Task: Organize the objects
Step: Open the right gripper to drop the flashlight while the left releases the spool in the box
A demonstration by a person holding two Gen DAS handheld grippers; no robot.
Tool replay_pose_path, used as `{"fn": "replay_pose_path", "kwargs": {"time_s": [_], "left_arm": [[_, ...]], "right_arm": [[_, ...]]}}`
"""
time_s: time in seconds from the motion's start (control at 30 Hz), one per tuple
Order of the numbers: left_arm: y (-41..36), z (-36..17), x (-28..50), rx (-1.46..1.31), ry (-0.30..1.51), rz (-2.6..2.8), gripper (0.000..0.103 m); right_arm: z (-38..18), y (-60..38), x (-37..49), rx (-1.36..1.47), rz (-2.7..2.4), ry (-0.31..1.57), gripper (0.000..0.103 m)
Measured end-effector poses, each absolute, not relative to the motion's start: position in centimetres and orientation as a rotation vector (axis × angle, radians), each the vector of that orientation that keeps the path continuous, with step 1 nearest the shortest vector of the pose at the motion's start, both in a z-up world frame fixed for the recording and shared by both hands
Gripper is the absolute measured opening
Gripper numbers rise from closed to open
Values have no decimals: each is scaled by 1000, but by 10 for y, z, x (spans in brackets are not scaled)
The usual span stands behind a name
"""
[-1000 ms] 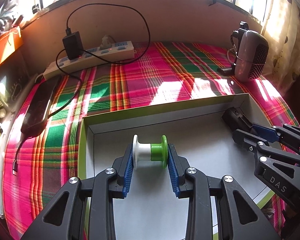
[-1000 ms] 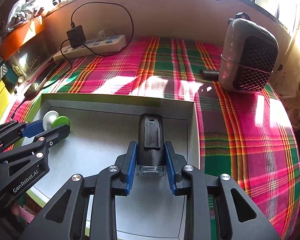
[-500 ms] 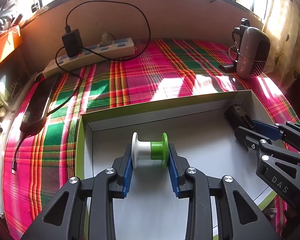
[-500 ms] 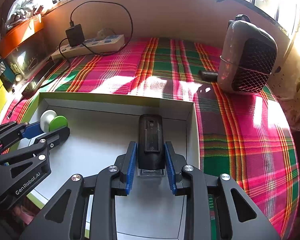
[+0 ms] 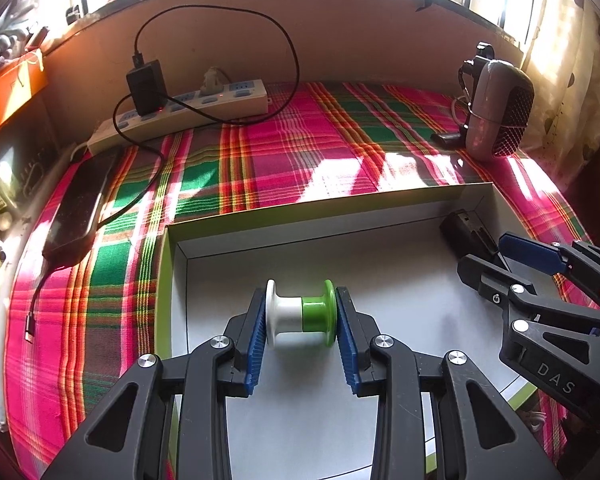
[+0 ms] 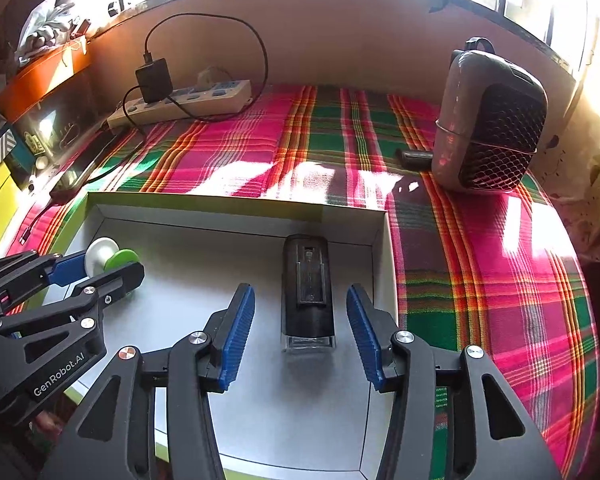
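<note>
My left gripper (image 5: pixel 300 322) clamps the white-and-green spool (image 5: pixel 301 313) end to end, low over the left half of the shallow box (image 5: pixel 340 210). My right gripper (image 6: pixel 301 334) is opening — black lighter (image 6: pixel 307 288) lies between its pads, untouched, by the box's right wall.

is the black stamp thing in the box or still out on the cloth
In. The black stamp lies flat on the floor of the white box, near its right wall, between the opening jaws of the right gripper, untouched.
</note>
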State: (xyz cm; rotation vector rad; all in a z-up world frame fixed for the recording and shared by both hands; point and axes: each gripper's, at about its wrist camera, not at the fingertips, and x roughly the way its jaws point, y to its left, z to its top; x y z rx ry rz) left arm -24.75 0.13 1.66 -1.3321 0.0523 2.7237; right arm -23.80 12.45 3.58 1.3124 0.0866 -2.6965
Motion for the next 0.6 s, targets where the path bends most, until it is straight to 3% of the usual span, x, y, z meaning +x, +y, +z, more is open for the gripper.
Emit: {"fn": "replay_pose_path", "kwargs": {"time_s": [0.6], "left_arm": [[0,49,-202,-1204,23,2750,31]], "right_arm": [[65,128,-196,1219,-2745,59,50]]}}
